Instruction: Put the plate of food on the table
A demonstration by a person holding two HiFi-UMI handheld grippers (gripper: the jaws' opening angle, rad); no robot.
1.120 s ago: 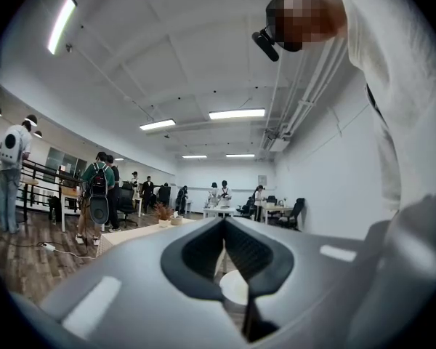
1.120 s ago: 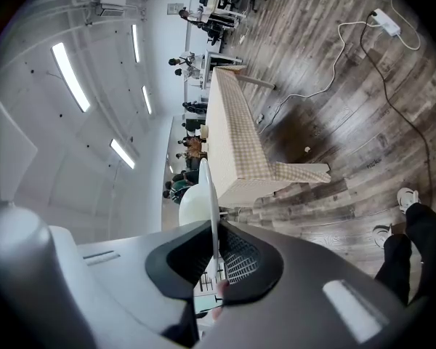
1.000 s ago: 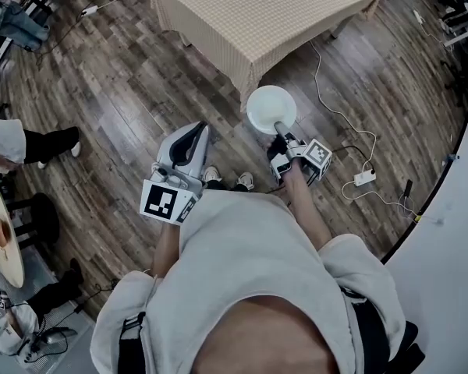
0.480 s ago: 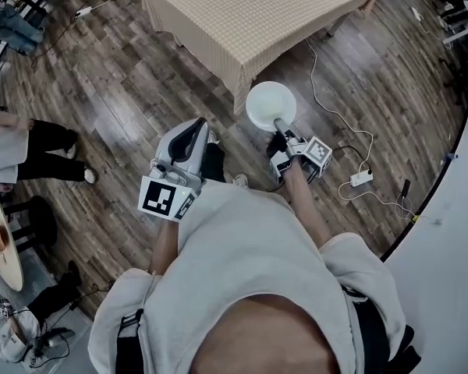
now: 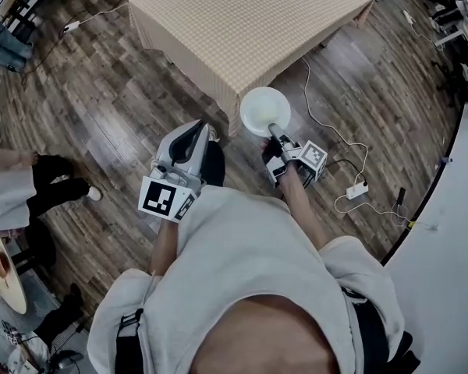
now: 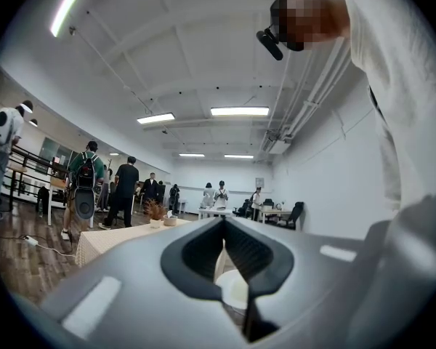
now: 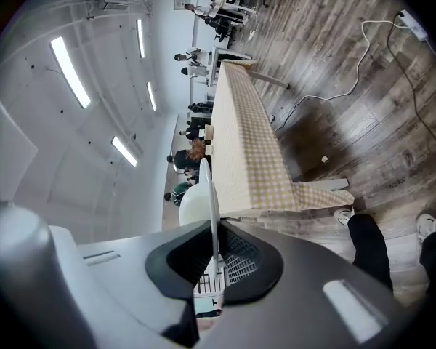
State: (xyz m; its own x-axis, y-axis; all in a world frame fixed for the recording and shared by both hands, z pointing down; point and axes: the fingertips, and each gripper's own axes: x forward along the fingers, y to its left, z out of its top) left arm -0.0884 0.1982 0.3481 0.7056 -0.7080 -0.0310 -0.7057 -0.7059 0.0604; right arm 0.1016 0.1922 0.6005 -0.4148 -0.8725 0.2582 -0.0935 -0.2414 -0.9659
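A white plate [image 5: 264, 111] hangs level just off the near corner of the table [image 5: 249, 22], which wears a beige checked cloth. No food shows on the plate. My right gripper [image 5: 274, 131] is shut on its near rim. In the right gripper view the plate [image 7: 211, 195] stands edge-on between the jaws, with the table [image 7: 251, 151] beyond it. My left gripper [image 5: 193, 131] is held left of the plate, jaws together and empty. The left gripper view points over its closed jaws [image 6: 224, 267] at the plate [image 6: 236, 291] and the table [image 6: 123, 240].
A white cable and power strip [image 5: 359, 187] lie on the wood floor to the right. A pale curved counter [image 5: 452, 240] fills the right edge. A person's legs [image 5: 54, 185] stand at the left, near a round table [image 5: 0, 263]. Several people [image 6: 123, 187] stand across the room.
The table has drawn closer and lower in the head view, so the plate now sits at its corner. Both grippers keep their pose. The bystander's legs at the left have shifted.
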